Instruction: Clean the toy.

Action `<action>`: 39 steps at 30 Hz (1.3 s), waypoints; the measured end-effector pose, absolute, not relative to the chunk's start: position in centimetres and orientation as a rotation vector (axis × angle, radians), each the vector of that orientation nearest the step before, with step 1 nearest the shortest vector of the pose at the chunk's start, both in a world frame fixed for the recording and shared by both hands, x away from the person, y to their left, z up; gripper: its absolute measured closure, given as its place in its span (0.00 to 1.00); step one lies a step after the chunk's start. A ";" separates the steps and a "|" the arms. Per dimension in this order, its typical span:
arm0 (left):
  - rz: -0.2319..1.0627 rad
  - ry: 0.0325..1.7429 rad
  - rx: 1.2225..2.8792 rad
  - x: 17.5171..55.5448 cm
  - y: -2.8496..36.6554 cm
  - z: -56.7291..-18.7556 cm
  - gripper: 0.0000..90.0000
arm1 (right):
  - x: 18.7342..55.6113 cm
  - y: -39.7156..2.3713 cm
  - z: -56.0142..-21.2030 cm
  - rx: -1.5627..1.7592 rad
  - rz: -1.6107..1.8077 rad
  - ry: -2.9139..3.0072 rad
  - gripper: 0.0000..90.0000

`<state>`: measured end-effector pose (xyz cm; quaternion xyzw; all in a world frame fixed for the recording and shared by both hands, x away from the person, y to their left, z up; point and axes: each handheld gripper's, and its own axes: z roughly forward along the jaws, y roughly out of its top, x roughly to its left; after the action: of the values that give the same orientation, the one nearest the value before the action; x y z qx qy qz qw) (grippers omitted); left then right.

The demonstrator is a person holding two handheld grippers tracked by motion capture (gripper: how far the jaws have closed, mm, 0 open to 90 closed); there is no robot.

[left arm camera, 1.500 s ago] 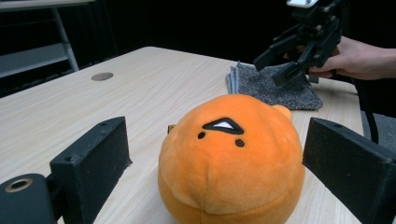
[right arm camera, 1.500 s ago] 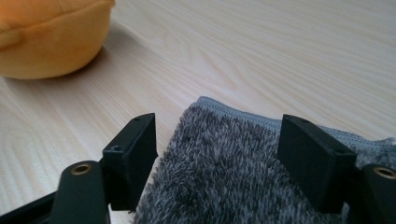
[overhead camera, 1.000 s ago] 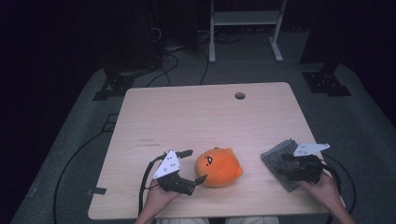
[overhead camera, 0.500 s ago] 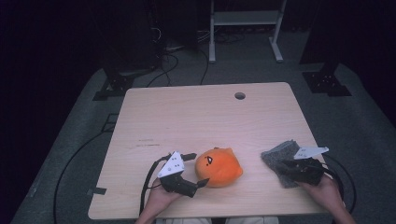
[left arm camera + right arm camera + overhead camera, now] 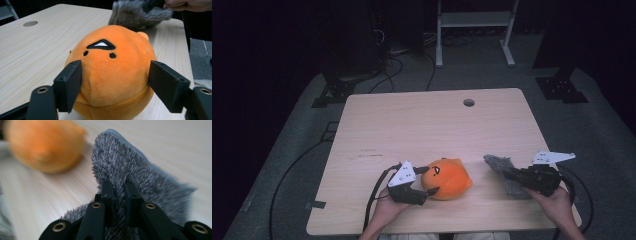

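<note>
**A:** So where was everything sitting when we checked? Using the orange plush (image 5: 447,178) as the anchor.

**B:** The plush sat on the wooden table (image 5: 422,125), near the edge closest to the person. Our left gripper (image 5: 426,180) was right up against the plush on its left side, and its jaws had just been closing in with the toy between them. In the left gripper view the pads were touching the orange fabric on both sides of the plush (image 5: 112,72), denting it a bit, so we called that a grip.

**A:** And the other one?

**B:** Our right gripper (image 5: 508,174) was off to the right of the plush, jaws pinched nearly together on a fold of the grey fuzzy cloth (image 5: 507,175). They'd just been closing too. In the right gripper view the cloth (image 5: 130,172) stuck up between the pads, with the plush (image 5: 45,145) blurry behind it, so how far the cloth cleared the table we honestly couldn't tell.
</note>
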<state>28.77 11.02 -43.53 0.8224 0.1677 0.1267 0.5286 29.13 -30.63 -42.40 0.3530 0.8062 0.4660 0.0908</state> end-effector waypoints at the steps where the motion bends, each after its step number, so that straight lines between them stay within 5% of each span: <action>1: 0.300 0.403 1.956 29.0 10.8 -43.7 0.34 | 28.8 -29.5 -42.0 1.009 1.430 2.397 0.88; 13: 0.310 0.365 1.972 29.0 9.2 -44.0 0.44 | 28.7 -19.9 -41.2 0.746 1.471 2.507 0.88; 25: 0.292 0.387 1.969 29.5 10.0 -44.1 0.44 | 28.8 -22.2 -43.0 0.851 1.434 2.468 0.88; 28: 0.306 0.484 1.926 29.7 9.8 -43.8 0.10 | 28.4 -21.6 -43.1 0.840 1.459 2.480 0.88; 34: 0.228 0.504 1.965 30.3 10.3 -44.4 0.32 | 27.8 -21.0 -42.9 0.774 1.465 2.499 0.88; 39: 0.236 0.458 1.993 30.1 10.5 -44.5 0.39 | 28.8 -23.3 -42.7 0.904 1.443 2.440 0.88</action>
<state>30.11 10.45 -44.54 0.8295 0.1905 0.0983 0.5157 28.80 -23.26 -42.71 0.3028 0.8172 0.4834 0.0831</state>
